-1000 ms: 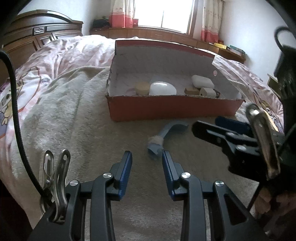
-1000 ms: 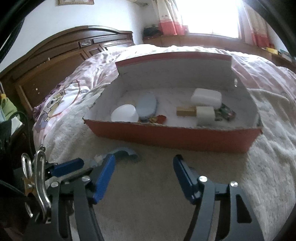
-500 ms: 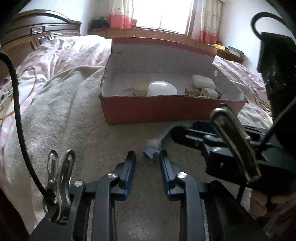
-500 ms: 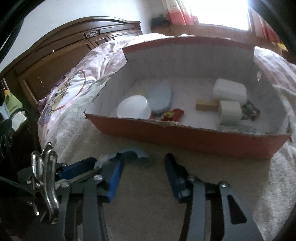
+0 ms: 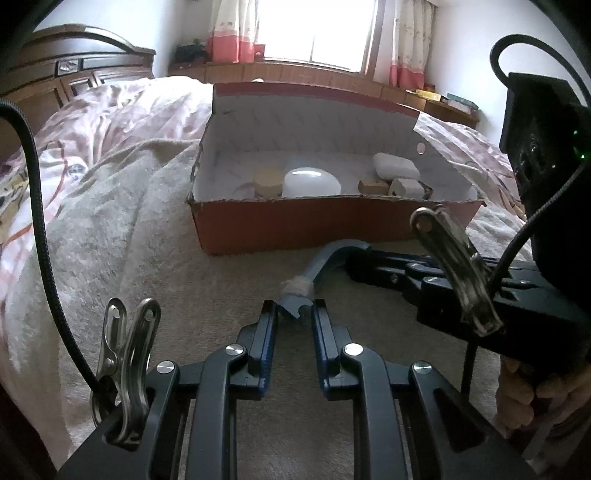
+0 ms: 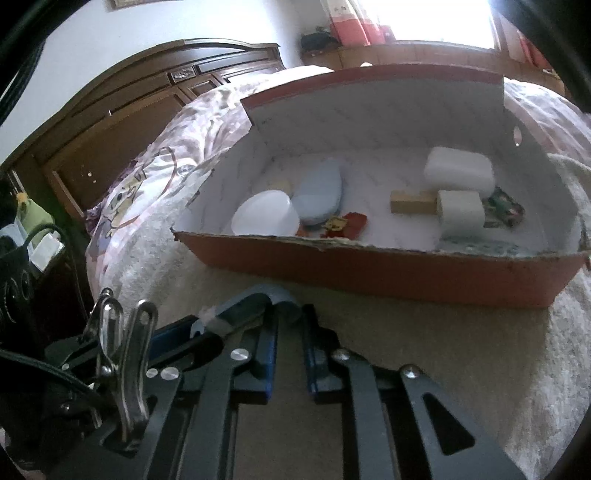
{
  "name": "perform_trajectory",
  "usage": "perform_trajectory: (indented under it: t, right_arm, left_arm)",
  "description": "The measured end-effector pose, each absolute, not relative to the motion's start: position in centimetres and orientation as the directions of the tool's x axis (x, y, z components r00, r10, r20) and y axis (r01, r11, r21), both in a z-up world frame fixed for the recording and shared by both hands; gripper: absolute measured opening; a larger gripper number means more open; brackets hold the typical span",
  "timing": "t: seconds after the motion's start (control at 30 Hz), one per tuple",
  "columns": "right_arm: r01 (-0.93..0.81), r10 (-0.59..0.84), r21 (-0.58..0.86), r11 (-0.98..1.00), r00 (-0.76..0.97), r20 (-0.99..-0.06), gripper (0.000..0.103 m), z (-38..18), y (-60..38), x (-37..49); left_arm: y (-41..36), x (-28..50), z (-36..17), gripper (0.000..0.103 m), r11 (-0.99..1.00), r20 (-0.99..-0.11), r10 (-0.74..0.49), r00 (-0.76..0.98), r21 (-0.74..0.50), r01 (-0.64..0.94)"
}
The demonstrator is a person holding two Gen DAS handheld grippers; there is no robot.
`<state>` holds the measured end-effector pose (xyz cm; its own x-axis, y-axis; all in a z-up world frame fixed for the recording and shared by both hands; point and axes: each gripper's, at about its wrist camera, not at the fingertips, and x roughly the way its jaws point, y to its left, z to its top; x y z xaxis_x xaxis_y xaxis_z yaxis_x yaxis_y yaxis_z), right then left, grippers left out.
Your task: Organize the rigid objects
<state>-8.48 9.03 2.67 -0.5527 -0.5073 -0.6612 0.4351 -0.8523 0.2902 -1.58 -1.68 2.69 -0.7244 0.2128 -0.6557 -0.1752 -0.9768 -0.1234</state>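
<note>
Underneath, a beige blanket (image 5: 207, 295) covers a bed with a pink quilt (image 5: 122, 110), dark headboard (image 6: 122, 110) and bright window (image 5: 314, 29) behind. Both grippers, left (image 5: 294, 308) and right (image 6: 289, 314), pinch a blue curved piece (image 5: 325, 260) before the red box (image 5: 332, 225).

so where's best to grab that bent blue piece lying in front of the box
At its two ends, from the near side. The bent blue piece lies flat on the blanket, elbow toward the box; the left gripper pinches its notched near end, the right gripper the far arm.
</note>
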Motion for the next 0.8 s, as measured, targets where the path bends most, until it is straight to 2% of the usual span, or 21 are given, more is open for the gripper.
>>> perform_trajectory:
  t: [0.27, 0.8]
  right_arm:
    - [0.454, -0.488, 0.23, -0.861, -0.609, -0.625, 0.013, 4.2, 9.1, -7.0]
    - [0.435, -0.492, 0.242, -0.867, -0.672, -0.553, 0.013, 7.0, 11.1, -5.8]
  left_arm:
    - [-1.6, -1.1, 3.8, 0.02, -0.976, -0.629, 0.215, -0.747, -0.115, -0.185]
    - [-0.3, -1.1, 6.4, 0.02, -0.972, -0.583, 0.224, -0.781, -0.076, -0.222]
